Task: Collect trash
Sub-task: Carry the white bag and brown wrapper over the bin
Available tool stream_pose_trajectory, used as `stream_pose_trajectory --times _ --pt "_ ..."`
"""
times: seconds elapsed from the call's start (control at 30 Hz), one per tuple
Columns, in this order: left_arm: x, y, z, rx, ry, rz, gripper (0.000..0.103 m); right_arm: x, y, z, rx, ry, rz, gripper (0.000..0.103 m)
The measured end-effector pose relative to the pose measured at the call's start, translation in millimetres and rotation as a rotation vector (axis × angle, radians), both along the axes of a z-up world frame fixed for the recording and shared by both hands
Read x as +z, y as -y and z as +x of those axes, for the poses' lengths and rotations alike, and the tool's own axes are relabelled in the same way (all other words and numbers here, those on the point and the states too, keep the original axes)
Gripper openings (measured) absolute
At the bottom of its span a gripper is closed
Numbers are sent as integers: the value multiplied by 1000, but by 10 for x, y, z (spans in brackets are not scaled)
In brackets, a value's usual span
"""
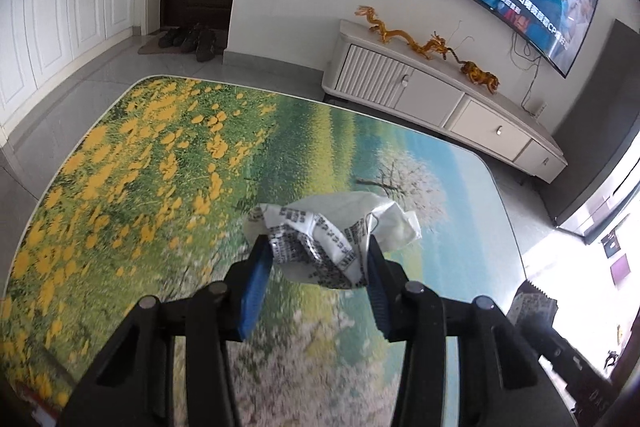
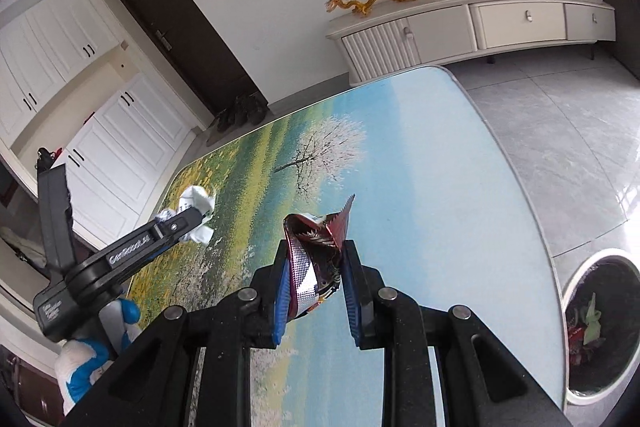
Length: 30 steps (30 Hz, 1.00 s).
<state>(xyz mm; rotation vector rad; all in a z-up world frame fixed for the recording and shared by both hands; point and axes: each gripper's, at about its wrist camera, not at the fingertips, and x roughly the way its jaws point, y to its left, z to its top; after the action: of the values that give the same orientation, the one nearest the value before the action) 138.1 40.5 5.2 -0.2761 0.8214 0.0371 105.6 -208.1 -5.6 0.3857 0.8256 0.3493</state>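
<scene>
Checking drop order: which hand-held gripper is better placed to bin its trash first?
Right, probably. Its hand-held gripper holds the red wrapper nearer the bin; the left, with white wrapper, is farther across the table.

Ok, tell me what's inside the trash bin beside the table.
The trash bin holds red and green wrappers against a dark liner; its rim and the frame edge hide anything deeper.

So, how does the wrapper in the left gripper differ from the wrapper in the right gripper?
The white wrapper held by the left gripper is pale with black print, while the red wrapper in the right gripper is dark red with a silvery lining. The white wrapper is crumpled into a wide wad; the red wrapper stands narrower, with a serrated edge pointing up. Both are clamped between blue pads above the table.
</scene>
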Motion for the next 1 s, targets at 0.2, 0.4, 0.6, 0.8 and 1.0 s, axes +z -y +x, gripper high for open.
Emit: stream_pose_trajectory --times 0.2,0.4,0.6,0.8,1.0 --pt "201 190 -455 -21 48 76 43 115 108 -288 -27 27 -15 22" --pt "365 307 -798 -35 104 114 43 166 84 -479 -31 40 -14 22" --pt "537 336 -1011 -42 161 123 43 275 61 -615 -27 72 -15 22" --pt "681 407 -1165 -67 194 124 43 379 112 -757 -41 99 -10 22" --pt "804 624 -1310 -125 222 119 43 490 333 -944 -96 128 0 22"
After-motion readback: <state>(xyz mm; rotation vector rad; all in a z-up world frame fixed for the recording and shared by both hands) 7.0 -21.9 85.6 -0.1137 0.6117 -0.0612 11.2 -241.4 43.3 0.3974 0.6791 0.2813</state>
